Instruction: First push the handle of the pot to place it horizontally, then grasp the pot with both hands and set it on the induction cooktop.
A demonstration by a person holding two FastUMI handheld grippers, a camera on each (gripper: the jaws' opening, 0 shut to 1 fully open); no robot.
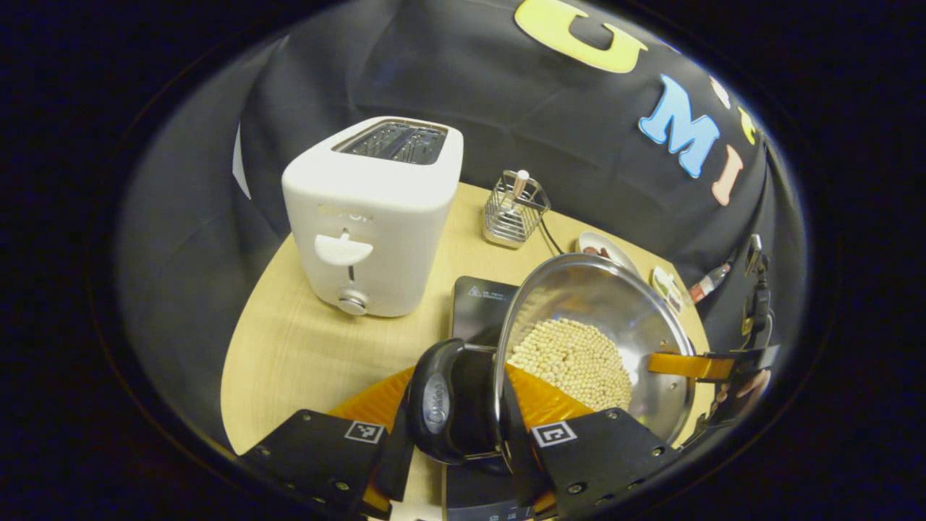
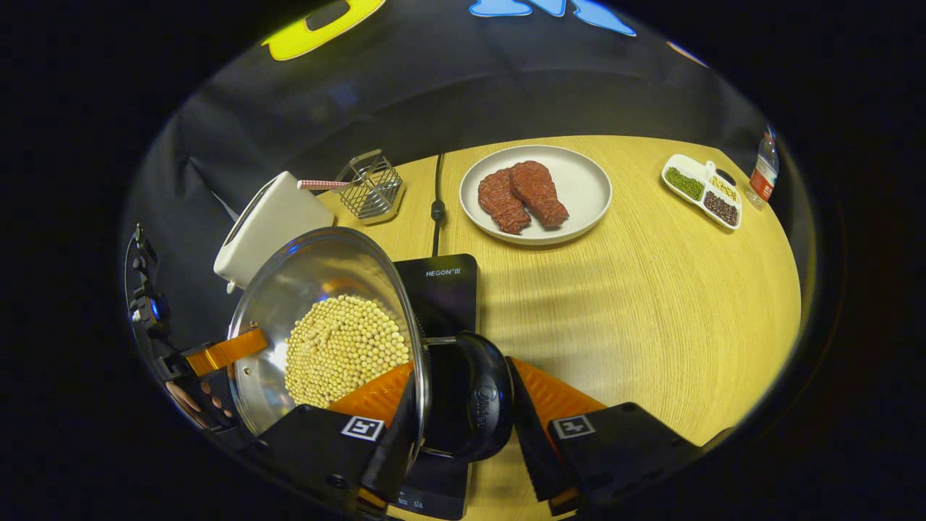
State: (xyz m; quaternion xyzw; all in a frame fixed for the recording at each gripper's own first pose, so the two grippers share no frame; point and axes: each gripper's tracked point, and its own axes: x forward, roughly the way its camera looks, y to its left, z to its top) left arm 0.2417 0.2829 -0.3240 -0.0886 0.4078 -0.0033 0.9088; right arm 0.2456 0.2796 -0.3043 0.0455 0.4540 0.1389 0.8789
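A steel pot (image 1: 600,297) holding pale round beans (image 1: 571,354) hangs over the black induction cooktop (image 1: 481,300); I cannot tell whether it rests on it. In the left gripper view my left gripper (image 1: 452,427) is shut on the pot's near black handle (image 1: 438,401), and the right gripper (image 1: 712,365) grips the far rim. In the right gripper view my right gripper (image 2: 463,427) is shut on the other black handle (image 2: 474,401) beside the pot (image 2: 318,268). There the cooktop (image 2: 443,289) lies under and behind it, and the left gripper (image 2: 217,353) holds the far side.
A white toaster (image 1: 369,217) stands left of the cooktop on the wooden table, with a wire holder (image 1: 515,210) behind. The right gripper view has a plate (image 2: 589,181) with two meat pieces, a divided bean dish (image 2: 702,189), a bottle (image 2: 763,174) and a black cable (image 2: 436,206).
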